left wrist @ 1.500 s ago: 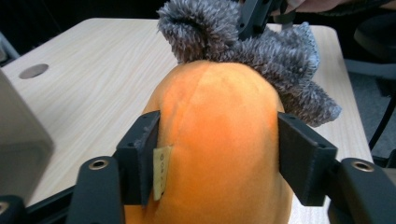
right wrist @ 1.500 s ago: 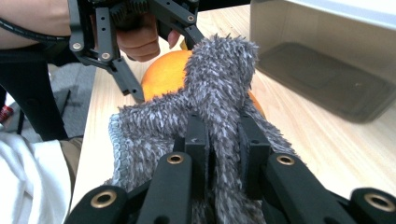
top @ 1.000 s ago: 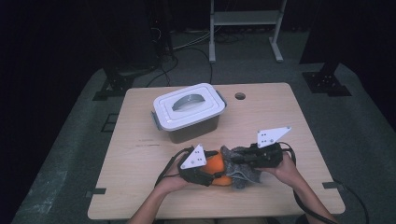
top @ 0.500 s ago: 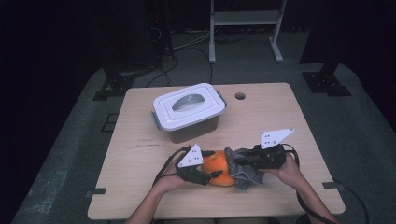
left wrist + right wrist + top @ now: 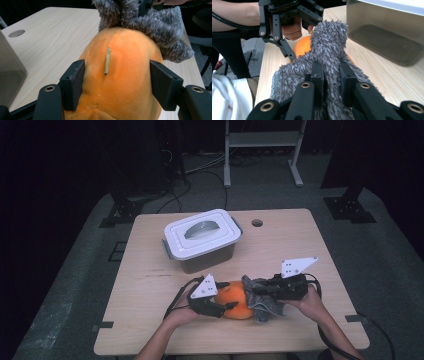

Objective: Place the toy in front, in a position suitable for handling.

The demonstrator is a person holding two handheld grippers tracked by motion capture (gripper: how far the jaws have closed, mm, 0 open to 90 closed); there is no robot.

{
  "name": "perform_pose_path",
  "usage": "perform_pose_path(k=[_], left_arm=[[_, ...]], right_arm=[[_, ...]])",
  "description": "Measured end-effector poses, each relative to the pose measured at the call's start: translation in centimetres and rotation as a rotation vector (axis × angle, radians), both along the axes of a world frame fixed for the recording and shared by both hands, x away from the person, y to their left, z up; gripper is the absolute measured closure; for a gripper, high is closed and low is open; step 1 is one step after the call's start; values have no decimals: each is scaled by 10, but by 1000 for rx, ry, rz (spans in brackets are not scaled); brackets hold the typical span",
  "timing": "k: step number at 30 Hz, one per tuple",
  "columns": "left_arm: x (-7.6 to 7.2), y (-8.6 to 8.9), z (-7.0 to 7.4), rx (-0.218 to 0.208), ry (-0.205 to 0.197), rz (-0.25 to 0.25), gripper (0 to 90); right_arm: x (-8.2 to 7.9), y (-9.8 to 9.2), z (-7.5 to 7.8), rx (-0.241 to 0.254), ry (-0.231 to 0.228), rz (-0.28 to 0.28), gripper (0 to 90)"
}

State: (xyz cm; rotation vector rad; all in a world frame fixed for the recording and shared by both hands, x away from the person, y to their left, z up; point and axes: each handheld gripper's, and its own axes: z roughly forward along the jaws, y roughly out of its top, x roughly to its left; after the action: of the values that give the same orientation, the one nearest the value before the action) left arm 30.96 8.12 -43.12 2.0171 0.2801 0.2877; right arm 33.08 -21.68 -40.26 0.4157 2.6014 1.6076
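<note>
From above, we see the orange toy [image 5: 235,299] lying on the bench [image 5: 150,270] between both grippers. Our left gripper [image 5: 117,86] has been closing its fingers, now straddling the toy's body. Our right gripper [image 5: 331,75] pinches the grey fur [image 5: 329,37], steadying it.

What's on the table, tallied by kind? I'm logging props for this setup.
Lidded bin: 1
Orange plush with grey fuzzy part: 1
Grippers, left and right: 2
Total: 4
</note>
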Motion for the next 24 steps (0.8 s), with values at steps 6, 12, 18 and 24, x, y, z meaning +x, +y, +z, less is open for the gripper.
perform_pose_path(k=[6, 12, 18, 24], left_arm=[[1, 2, 0, -11, 9, 16, 331], [0, -3, 1, -4, 1, 14, 329], [0, 3, 2, -12, 10, 20, 330], [-4, -6, 6, -6, -5, 19, 344]], right_arm=[[3, -22, -17, -29, 55, -59, 768], [-2, -7, -1, -9, 12, -13, 768], [0, -6, -6, -10, 21, -14, 769], [-3, -13, -7, -19, 25, -37, 768]])
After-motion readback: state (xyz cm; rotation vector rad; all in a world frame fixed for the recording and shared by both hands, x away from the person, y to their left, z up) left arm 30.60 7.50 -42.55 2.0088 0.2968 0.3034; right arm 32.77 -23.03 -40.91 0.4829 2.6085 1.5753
